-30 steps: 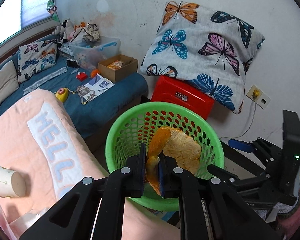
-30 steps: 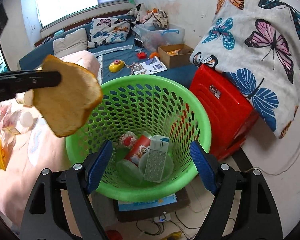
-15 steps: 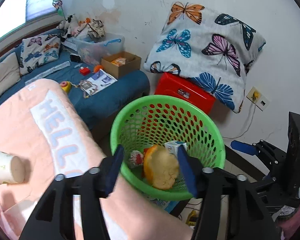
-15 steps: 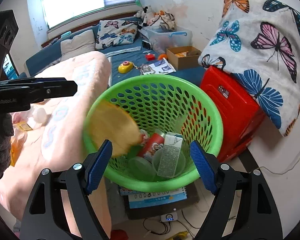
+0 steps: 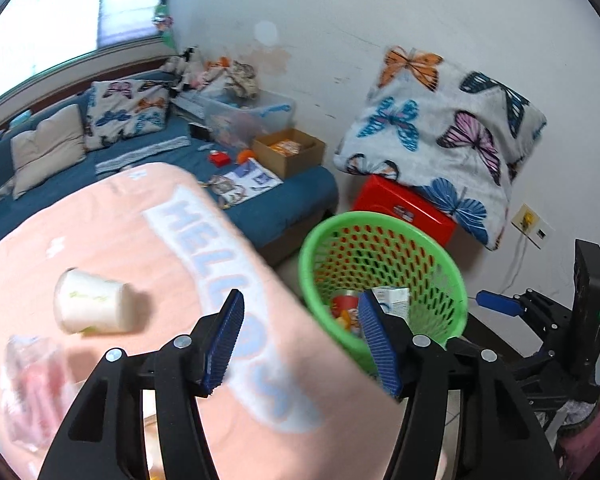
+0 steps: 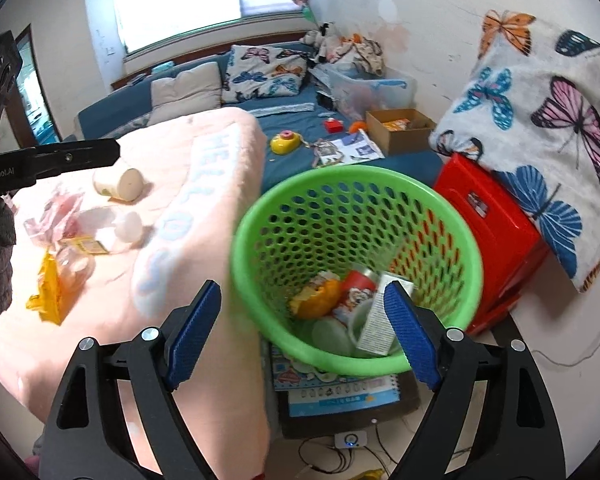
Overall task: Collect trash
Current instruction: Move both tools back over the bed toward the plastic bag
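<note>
Both grippers (image 5: pixel 300 334) (image 6: pixel 308 330) are gaping empty; the cup (image 5: pixel 94 307), probably lying sideways, is sitting left of the left jaws.

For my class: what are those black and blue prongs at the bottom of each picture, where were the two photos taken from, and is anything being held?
The prongs are hand-held grippers; a person carries one in each hand, each with a camera looking along its fingers. The left gripper is open and empty above the pink blanket, where a paper cup lies. The right gripper, also open and empty, faces the green basket, which holds an orange peel and a carton.
</note>
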Demonstrator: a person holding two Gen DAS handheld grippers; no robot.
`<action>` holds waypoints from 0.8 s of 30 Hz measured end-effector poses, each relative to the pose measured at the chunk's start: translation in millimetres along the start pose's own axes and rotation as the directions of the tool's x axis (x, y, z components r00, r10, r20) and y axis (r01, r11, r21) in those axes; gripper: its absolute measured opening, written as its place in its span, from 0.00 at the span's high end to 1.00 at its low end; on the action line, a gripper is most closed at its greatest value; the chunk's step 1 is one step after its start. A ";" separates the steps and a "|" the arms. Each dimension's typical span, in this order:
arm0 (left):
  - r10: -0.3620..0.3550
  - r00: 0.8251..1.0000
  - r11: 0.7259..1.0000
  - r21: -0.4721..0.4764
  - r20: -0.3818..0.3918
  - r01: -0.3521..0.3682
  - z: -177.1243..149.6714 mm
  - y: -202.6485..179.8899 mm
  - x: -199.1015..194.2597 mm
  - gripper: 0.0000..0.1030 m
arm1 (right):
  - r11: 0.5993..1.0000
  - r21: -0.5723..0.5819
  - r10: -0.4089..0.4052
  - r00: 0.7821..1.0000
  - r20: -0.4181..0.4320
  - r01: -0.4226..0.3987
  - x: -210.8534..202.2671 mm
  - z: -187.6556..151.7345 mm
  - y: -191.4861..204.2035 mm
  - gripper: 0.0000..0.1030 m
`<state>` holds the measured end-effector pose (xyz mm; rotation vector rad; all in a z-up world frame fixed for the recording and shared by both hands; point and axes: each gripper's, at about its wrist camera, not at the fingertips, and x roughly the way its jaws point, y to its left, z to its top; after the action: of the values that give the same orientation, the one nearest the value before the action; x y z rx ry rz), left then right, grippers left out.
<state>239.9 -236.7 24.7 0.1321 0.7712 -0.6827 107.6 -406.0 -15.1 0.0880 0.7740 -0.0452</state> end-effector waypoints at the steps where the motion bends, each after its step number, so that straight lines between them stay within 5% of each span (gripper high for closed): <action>1: 0.020 1.000 1.000 -0.004 0.013 -0.019 -2.0 8.0 -8.7 0.44 | 1.000 -0.004 0.008 1.000 0.002 -0.008 -0.1 1.0 3.8 0.19; 12: 0.186 0.981 0.979 -0.091 0.060 -0.180 -33.6 86.7 -76.3 0.42 | 0.984 -0.112 0.137 0.990 -0.014 -0.138 10.4 9.5 75.5 0.17; 24: 0.277 0.961 0.940 -0.212 0.018 -0.267 -75.8 150.1 -98.1 0.40 | 0.958 -0.186 0.214 0.975 -0.057 -0.221 34.8 16.8 129.3 0.17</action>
<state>236.0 -42.3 17.3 0.0307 0.7567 -0.3381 153.6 -279.2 -19.4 -0.0091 0.7972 0.2402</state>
